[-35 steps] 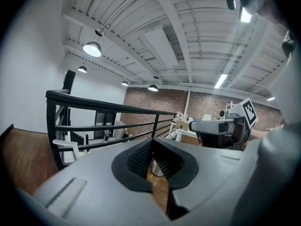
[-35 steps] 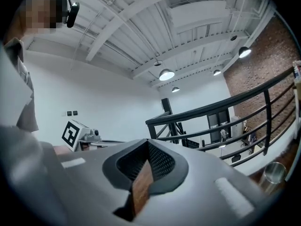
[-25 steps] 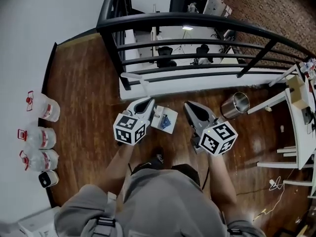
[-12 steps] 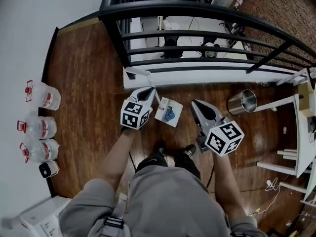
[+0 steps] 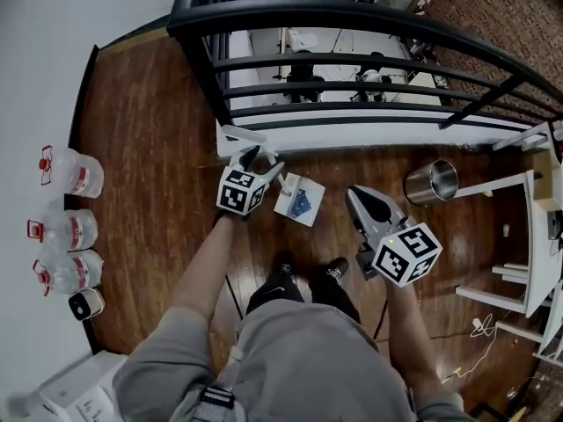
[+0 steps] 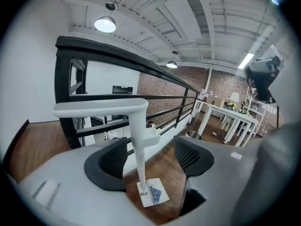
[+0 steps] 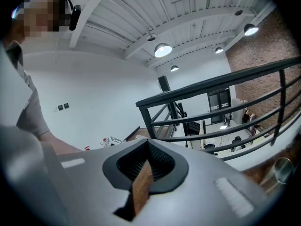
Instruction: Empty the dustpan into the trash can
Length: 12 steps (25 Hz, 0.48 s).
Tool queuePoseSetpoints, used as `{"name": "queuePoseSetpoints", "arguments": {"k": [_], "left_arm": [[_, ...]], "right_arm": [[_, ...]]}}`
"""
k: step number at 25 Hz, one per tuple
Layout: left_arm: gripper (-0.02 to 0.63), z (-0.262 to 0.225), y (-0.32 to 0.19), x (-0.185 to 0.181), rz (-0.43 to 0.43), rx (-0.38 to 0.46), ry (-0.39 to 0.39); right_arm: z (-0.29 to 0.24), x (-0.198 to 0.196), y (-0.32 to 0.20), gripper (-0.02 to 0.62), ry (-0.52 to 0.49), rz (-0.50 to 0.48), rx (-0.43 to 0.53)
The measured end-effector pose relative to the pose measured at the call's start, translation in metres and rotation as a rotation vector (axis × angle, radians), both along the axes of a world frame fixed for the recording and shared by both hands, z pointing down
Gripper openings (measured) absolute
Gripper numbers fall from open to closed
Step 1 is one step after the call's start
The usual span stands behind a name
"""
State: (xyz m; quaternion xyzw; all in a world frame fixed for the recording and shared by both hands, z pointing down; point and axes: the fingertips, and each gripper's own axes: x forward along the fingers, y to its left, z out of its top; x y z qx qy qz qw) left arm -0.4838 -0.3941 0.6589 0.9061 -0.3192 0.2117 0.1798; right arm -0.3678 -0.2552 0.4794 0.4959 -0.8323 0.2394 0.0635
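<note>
Bright ceiling lamps (image 6: 105,23) light sharp, fisheye-bent frames with dark corners.

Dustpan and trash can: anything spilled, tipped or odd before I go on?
Nothing stands out. The dustpan stands upright with blue litter in its pan, its handle between the left gripper's opening jaws; the trash can stands upright too.

Three clear jugs (image 5: 66,231) with red tops stand by the left wall. A black railing (image 5: 352,11) runs along the far side of the wood floor (image 5: 149,148). A white table (image 5: 537,236) stands on the right.
</note>
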Motion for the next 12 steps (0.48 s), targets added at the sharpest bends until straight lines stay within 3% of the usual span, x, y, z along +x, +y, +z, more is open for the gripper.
{"name": "queuePoseSetpoints", "arguments": {"k": [10, 12], "left_arm": [[0.313, 0.016, -0.017, 0.031, 0.091, 0.047, -0.043], [0.278, 0.018, -0.021, 0.032, 0.094, 0.068, -0.074]], "right_arm": [[0.006, 0.027, 0.003, 0.0, 0.015, 0.039, -0.039], [0.006, 0.033, 0.005, 0.0, 0.019, 0.047, -0.043]]}}
